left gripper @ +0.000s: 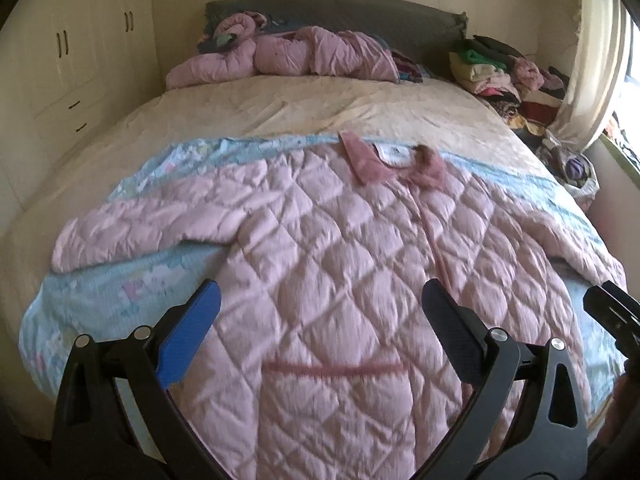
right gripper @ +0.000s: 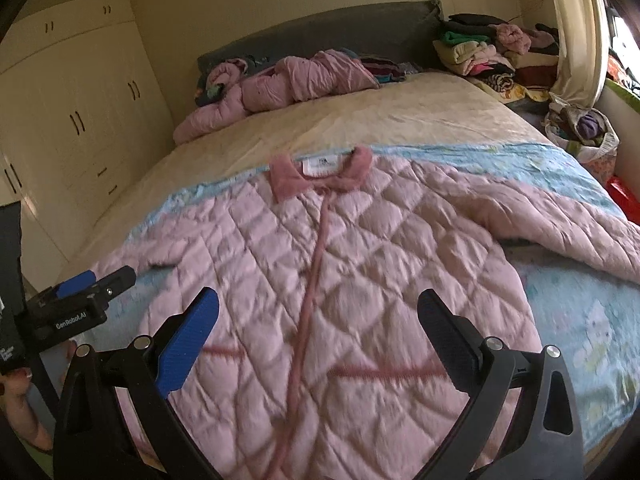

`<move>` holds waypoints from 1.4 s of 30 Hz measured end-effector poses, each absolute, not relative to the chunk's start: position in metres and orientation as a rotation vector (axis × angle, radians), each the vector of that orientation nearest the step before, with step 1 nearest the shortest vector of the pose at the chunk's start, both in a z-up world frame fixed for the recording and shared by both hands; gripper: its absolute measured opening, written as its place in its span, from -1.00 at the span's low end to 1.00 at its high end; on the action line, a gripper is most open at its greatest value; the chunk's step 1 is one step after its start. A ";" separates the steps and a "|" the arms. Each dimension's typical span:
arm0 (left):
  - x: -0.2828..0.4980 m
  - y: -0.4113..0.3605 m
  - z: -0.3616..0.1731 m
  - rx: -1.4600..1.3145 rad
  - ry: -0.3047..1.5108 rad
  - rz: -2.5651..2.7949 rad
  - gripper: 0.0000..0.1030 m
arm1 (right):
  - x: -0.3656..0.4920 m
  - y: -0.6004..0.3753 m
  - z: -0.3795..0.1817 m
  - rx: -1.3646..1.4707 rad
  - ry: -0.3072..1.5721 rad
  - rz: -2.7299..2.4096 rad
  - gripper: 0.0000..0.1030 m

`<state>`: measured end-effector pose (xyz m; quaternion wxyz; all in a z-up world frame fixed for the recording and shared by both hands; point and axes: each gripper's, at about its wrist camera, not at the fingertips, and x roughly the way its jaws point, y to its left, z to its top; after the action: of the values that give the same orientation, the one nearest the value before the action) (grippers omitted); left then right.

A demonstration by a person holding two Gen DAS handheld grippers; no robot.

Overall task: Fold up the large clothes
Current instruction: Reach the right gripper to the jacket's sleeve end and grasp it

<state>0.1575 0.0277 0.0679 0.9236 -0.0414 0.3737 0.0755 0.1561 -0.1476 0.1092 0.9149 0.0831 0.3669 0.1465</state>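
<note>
A large pink quilted coat (left gripper: 320, 240) lies flat and face up on the bed, darker pink collar (left gripper: 394, 162) at the far end, both sleeves spread out to the sides. It also shows in the right wrist view (right gripper: 340, 264). My left gripper (left gripper: 320, 300) is open and empty, hovering above the coat's lower left part. My right gripper (right gripper: 318, 306) is open and empty above the coat's lower middle, over the front placket. The left gripper shows at the left edge of the right wrist view (right gripper: 86, 286). The right gripper's tip shows at the right edge of the left wrist view (left gripper: 612, 308).
A light blue patterned blanket (left gripper: 120, 292) lies under the coat on a cream bedsheet (left gripper: 300, 108). Another crumpled pink garment (left gripper: 304, 56) lies by the grey headboard. Piles of clothes (right gripper: 492, 52) sit at the far right. Cream wardrobes (right gripper: 72, 120) line the left wall.
</note>
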 end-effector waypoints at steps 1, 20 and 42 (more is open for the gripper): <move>0.162 0.029 0.071 -0.089 0.763 0.157 0.83 | 0.163 -0.147 0.113 0.178 0.749 0.307 0.92; 0.268 0.027 0.072 -0.152 0.760 0.168 0.83 | 0.277 -0.217 0.134 0.368 0.688 0.146 0.92; 0.331 -0.019 0.000 -0.141 0.855 0.079 0.83 | 0.302 -0.373 0.051 0.558 0.717 -0.269 0.92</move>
<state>0.3306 -0.0189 0.0002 0.9068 -0.0684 0.4143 0.0384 0.3021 -0.3725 0.0510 0.8899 0.2685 0.3452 -0.1295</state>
